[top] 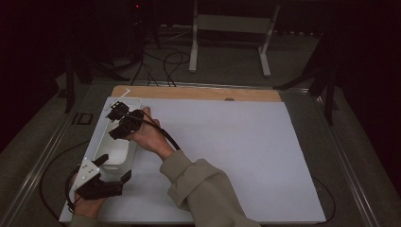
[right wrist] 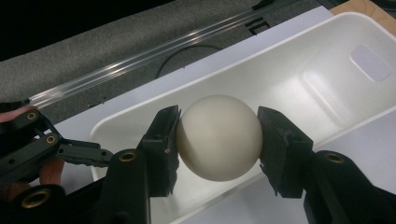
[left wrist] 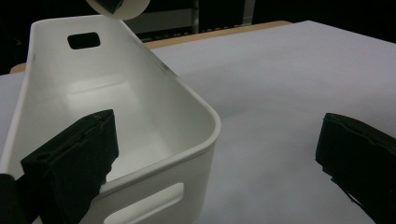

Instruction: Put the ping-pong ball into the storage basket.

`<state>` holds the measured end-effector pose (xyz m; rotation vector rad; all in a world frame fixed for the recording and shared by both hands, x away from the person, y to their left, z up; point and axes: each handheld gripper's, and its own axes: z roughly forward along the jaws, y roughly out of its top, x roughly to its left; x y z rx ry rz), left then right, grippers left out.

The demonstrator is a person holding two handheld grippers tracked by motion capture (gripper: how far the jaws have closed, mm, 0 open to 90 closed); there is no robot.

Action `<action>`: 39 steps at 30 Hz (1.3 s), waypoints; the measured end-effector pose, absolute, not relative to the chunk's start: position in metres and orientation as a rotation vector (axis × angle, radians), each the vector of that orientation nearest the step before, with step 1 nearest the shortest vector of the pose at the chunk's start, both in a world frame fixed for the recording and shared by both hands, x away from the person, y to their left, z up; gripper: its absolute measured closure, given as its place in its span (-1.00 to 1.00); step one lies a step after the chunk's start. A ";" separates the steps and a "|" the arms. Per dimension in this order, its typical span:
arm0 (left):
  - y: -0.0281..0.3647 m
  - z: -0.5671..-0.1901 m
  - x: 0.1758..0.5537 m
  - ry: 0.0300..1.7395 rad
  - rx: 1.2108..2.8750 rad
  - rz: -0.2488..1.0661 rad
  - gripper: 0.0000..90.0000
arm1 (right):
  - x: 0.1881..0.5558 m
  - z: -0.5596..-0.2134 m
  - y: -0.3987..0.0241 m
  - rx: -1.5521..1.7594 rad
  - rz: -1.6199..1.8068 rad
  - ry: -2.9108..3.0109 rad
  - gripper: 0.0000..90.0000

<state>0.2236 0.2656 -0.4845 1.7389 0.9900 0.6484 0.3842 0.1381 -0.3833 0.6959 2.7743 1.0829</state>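
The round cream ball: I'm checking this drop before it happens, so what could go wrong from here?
The round cream ball is pinched only at its sides by the right gripper, so it may slip early. Dropped into the white plastic bin, it could bounce out. The open left gripper straddles the bin's corner, unclamped, so the bin may shift.

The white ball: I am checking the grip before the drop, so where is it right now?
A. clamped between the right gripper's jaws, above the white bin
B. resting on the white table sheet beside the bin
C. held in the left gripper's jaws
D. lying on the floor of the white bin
A: in the right gripper view the white ball sits pressed between both pads of the right gripper, over the open white bin.
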 end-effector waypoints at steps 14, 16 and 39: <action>0.266 -0.485 0.223 0.988 1.739 0.649 -1.00 | 0.381 -0.394 0.149 0.699 1.069 2.795 0.12; 0.266 -0.485 0.223 0.989 1.737 0.648 -1.00 | 0.381 -0.395 0.150 0.707 1.062 2.801 0.12; 0.266 -0.485 0.223 0.988 1.739 0.651 -1.00 | 0.385 -0.394 0.142 0.814 1.067 2.778 -0.79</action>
